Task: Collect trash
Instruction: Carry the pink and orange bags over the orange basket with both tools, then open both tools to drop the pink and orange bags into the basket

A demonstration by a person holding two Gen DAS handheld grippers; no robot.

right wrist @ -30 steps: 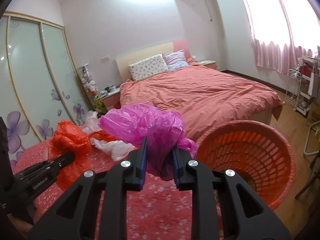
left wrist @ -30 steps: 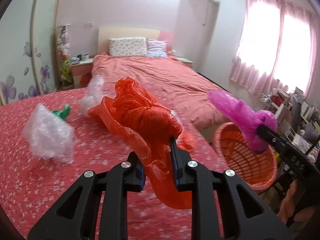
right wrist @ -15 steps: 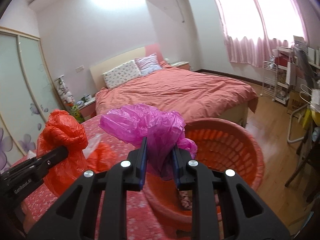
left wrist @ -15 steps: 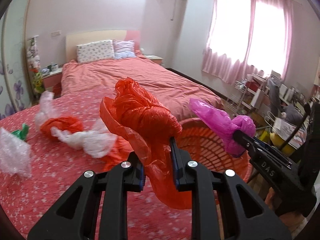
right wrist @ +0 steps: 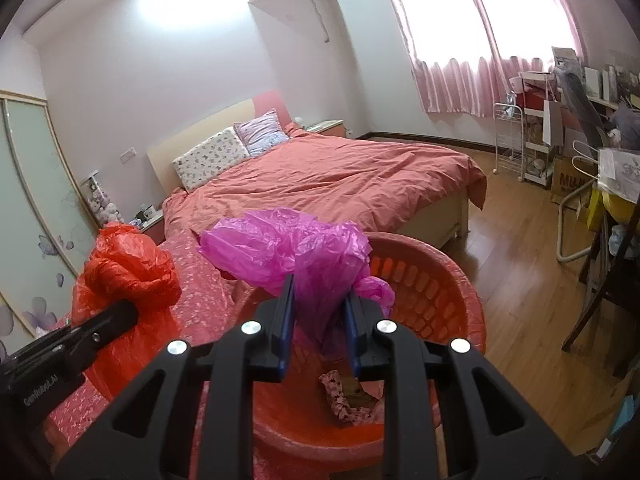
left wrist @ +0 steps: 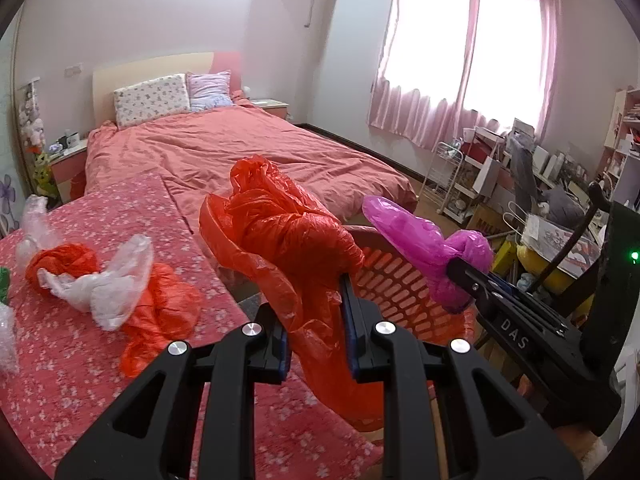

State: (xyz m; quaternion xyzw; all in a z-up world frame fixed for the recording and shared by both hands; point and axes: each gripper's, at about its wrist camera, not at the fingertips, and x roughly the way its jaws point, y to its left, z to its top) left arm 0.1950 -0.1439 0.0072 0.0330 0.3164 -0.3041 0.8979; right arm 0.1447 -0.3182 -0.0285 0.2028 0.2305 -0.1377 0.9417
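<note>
Clear bubble-wrap scrap point(left wrist: 6, 332): at the far left edge of the floral red bedspread point(left wrist: 60, 384); only a sliver shows in the left wrist view
Green scrap point(left wrist: 3, 282): just behind the bubble wrap at the same left edge; mostly cut off by the frame
Loose pile on the bedspread: a crumpled orange plastic bag point(left wrist: 160, 312) tangled with a thin white plastic bag point(left wrist: 100, 288); both lie on the left half of the bedspread, touching one another; a second clear plastic bag point(left wrist: 34, 220) sits behind them near the far left corner
Left gripper point(left wrist: 316, 320): black, two-fingered, its blue-padded jaws clamped on a crumpled red-orange plastic bag point(left wrist: 288, 248); the bag bulges above the jaws and hangs below them; from the right wrist view the same bag point(right wrist: 128, 272) is off the bedspread, to the left of the basket
Round orange slotted plastic laundry basket point(right wrist: 448, 280): stands on the wooden floor point(right wrist: 520, 280) against the right edge of the floral bedspread; patterned fabric scraps point(right wrist: 340, 396) lie at its bottom
Right gripper point(right wrist: 320, 316): black, jaws closed tight on a crumpled magenta plastic bag point(right wrist: 296, 252); the bag is above the basket's opening, inside the line of its rim, touching nothing but the pads; in the left wrist view the same bag point(left wrist: 424, 244) sticks up and leftward from the fingers
Large bed with plain salmon duvet point(right wrist: 340, 176): behind the basket and bedspread; two pillows point(right wrist: 232, 148) at its headboard
Cluttered wire shelving point(right wrist: 536, 140): along the right wall under pink curtains point(right wrist: 460, 80)
</note>
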